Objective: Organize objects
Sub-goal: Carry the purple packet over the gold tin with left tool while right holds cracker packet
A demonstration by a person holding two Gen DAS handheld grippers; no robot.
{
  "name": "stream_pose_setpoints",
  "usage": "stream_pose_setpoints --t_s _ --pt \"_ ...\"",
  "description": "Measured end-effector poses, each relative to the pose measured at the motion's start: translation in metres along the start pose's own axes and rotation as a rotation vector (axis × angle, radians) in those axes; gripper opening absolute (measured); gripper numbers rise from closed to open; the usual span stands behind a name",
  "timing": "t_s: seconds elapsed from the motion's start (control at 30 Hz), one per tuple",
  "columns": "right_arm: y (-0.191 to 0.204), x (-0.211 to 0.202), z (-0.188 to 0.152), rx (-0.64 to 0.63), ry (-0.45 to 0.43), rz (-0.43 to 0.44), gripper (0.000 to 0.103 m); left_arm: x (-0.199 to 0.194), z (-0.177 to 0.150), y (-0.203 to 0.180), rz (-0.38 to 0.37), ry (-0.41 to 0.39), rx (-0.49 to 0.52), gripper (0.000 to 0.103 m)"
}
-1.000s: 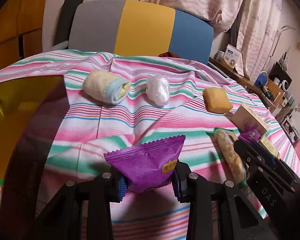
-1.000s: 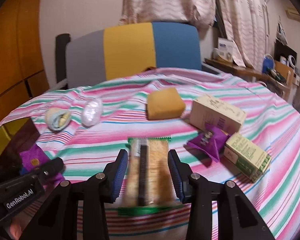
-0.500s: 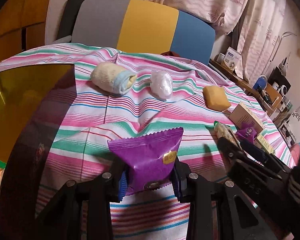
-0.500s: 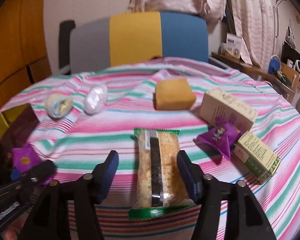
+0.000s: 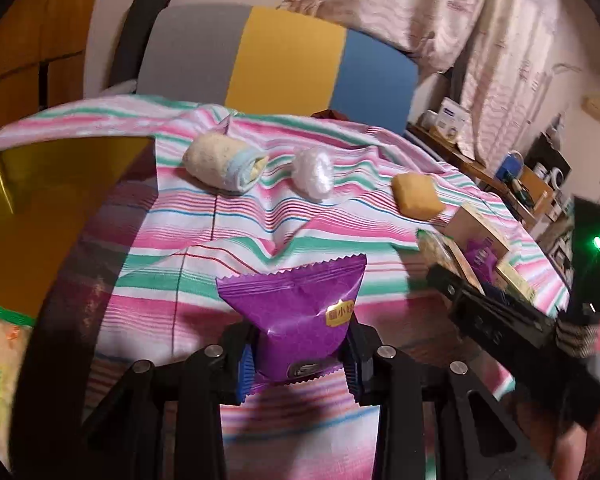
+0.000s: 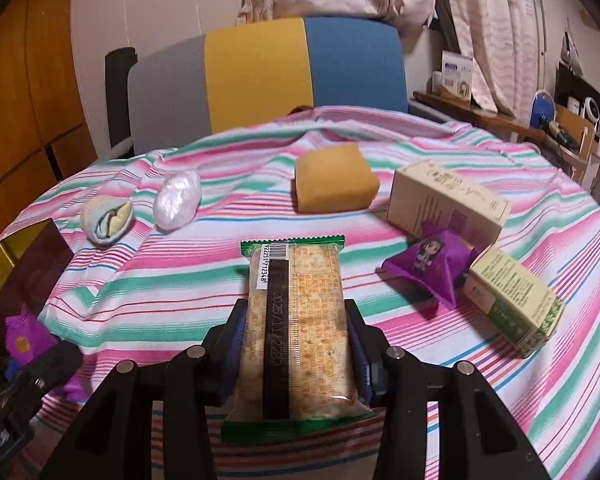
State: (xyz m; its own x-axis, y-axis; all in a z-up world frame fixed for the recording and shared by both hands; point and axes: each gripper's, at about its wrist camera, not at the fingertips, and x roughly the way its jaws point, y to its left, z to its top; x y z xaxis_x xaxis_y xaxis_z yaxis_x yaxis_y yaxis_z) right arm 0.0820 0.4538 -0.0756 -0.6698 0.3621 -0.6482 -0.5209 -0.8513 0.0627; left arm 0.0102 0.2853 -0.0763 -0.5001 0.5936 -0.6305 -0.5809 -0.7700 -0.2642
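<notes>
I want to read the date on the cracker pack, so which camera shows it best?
The right wrist view: the cracker pack lies lengthwise between the right gripper fingers, its printed strip facing the camera. The left wrist view shows only its far end, small and blurred.

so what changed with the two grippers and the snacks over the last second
The right gripper let go of the cracker pack half a second ago, jaws spread wide, and has just been closing again; its pads now press the pack's sides. The left gripper keeps its grip on the purple snack packet. The yellow sponge, the boxes and the rolled items lie as before.
</notes>
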Motion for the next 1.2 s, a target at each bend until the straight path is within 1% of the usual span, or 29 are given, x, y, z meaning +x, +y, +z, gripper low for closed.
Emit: stream_pose_setpoints --t_s 0.07,0.2,0.3,0.5,0.67,0.8,1.0,1.07,1.2 --pt "0.005 -0.003 0.0 -0.022 -0.019 0.001 0.046 -0.009 -0.005 -0.003 -0.014 -0.007 0.022 0.036" --pt "0.01 -0.005 0.001 -0.053 -0.032 0.013 0.046 -0.027 -0.012 0.001 -0.061 0.008 -0.007 0.036" --pt "0.012 -0.005 0.002 -0.062 -0.039 0.017 0.046 -0.04 -0.015 0.004 -0.079 0.018 -0.022 0.036" --pt "0.013 -0.009 0.002 -0.069 -0.053 0.019 0.046 -0.071 -0.017 0.013 -0.075 -0.013 -0.009 0.036" --pt "0.021 -0.014 0.0 -0.115 -0.075 0.035 0.046 -0.094 -0.017 0.031 -0.038 -0.04 -0.027 0.036" --pt "0.03 -0.016 -0.001 -0.156 -0.083 0.043 0.046 -0.11 -0.015 0.057 -0.009 -0.046 -0.085 0.036" --pt "0.035 -0.018 -0.002 -0.185 -0.093 0.045 0.046 -0.133 -0.012 0.096 0.061 -0.071 -0.157 0.036" --pt "0.035 -0.019 -0.002 -0.186 -0.099 0.048 0.046 -0.137 -0.012 0.107 0.073 -0.073 -0.177 0.036" --pt "0.036 -0.024 -0.003 -0.192 -0.117 0.043 0.046 -0.141 -0.015 0.125 0.121 -0.063 -0.189 0.036"
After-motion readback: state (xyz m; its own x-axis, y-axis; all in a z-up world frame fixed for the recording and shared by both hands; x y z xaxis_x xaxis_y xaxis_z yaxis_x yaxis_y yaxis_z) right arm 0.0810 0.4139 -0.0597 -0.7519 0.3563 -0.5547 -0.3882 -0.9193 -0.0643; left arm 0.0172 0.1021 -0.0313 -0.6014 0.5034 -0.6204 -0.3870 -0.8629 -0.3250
